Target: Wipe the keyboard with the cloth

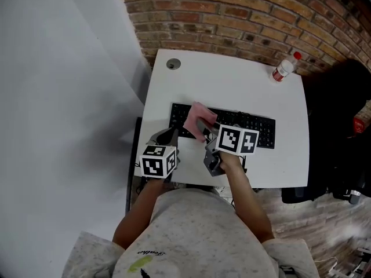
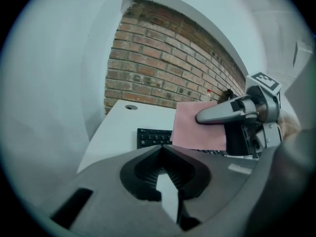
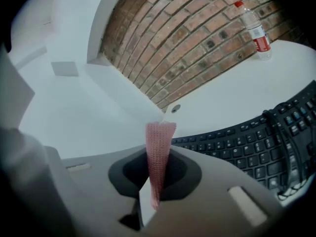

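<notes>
A black keyboard lies across the middle of the white table. My right gripper is shut on a pink cloth, which it holds just above the keyboard's left half. In the right gripper view the cloth stands edge-on between the jaws, with the keyboard to the right. My left gripper hovers at the table's near left edge, shut and holding nothing. Its own view shows the closed jaws, with the cloth and the right gripper ahead over the keyboard.
A clear bottle with a red cap and label stands at the table's far right corner. A round cable hole sits at the far left. A brick wall runs behind the table, and a dark chair stands to its right.
</notes>
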